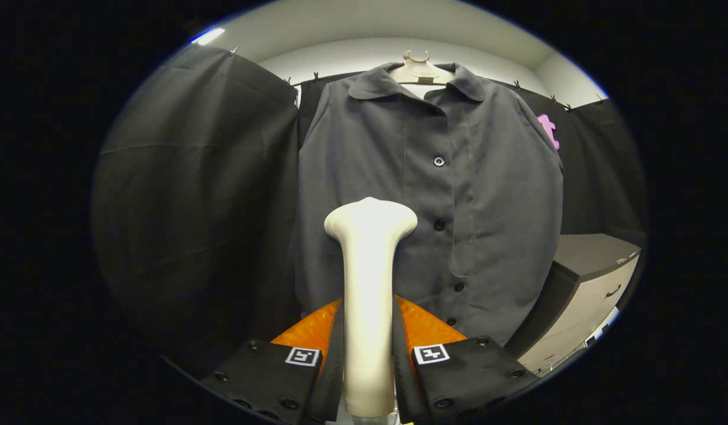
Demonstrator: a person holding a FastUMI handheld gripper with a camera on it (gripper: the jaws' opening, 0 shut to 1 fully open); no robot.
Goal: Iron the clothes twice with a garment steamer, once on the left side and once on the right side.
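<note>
A dark grey buttoned shirt (458, 195) hangs on a pale hanger (420, 69) straight ahead, front facing me. My gripper (369, 354) is shut on the cream garment steamer (369, 283), whose handle runs up between the two fingers. The steamer's wide head (370, 219) stands in front of the shirt's left half, just left of the button row, at mid-chest height. Whether the head touches the cloth cannot be told.
Black booth cloth (193, 195) hangs to the left of the shirt and behind it. A low cabinet with drawers (588, 283) stands at the lower right, close beside the shirt's hem. A pale wall and ceiling (387, 29) show above.
</note>
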